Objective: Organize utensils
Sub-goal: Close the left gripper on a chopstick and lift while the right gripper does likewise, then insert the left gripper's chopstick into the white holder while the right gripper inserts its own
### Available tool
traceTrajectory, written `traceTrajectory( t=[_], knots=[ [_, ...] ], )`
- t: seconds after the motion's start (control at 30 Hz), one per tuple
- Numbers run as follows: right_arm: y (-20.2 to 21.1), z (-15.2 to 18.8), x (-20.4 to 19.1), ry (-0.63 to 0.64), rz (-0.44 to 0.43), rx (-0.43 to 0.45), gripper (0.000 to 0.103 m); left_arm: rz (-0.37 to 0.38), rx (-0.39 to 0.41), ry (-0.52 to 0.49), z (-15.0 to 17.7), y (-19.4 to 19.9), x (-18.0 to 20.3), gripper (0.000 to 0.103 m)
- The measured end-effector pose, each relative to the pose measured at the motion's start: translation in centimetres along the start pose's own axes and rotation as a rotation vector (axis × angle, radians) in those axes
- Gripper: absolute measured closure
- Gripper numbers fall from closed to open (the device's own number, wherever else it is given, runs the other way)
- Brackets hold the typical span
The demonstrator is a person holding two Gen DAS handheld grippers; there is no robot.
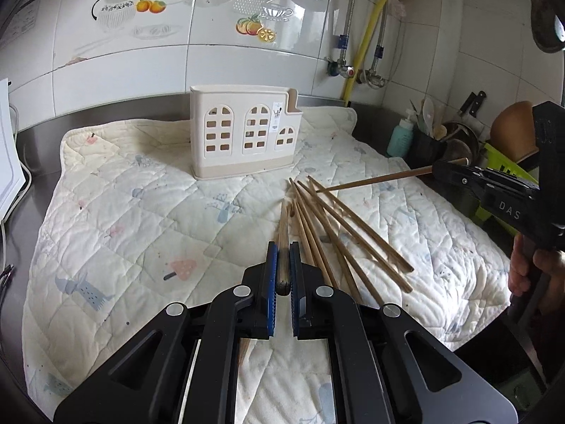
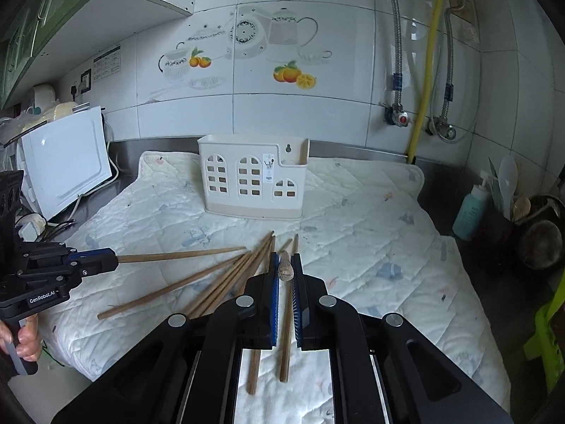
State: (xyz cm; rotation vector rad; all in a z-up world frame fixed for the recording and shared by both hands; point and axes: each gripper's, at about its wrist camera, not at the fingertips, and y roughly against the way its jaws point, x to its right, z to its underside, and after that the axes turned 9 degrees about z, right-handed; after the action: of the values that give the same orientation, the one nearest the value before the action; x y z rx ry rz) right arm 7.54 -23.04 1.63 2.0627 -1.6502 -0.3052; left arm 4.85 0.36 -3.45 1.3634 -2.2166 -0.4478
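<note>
Chopsticks (image 1: pixel 325 222) lie fanned in a loose pile on the quilted mat (image 1: pixel 141 212), in front of the cream holder (image 1: pixel 243 134) with arched window cutouts. The left gripper (image 1: pixel 282 268) pinches one chopstick near its thick end, the stick pointing ahead toward the holder. The right gripper (image 2: pixel 285 268) likewise pinches a single chopstick (image 2: pixel 284 265) by its end, lifted clear of the pile and held about level. The holder looks empty as far as its openings show, so sorting has barely begun: two sticks are in hand, roughly half a dozen remain on the mat. A white appliance (image 2: pixel 67 162) sits off left; a soap bottle (image 2: pixel 471 212) stands right.
</note>
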Motion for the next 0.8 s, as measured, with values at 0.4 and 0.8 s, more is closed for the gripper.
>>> traceTrajectory(
  t=[0.4, 0.8],
  knots=[
    [-0.4, -9.3, 2.3, 0.033, -0.133, 0.021, 0.097, -0.006, 0.050, -0.071, -7.7, 0.4, 0.7, 0.098],
    [-2.2, -17.4, 4.8, 0.022, -0.157, 0.019, 0.097, -0.029, 0.108, -0.113, -15.1, 0.3, 1.4, 0.098]
  ],
)
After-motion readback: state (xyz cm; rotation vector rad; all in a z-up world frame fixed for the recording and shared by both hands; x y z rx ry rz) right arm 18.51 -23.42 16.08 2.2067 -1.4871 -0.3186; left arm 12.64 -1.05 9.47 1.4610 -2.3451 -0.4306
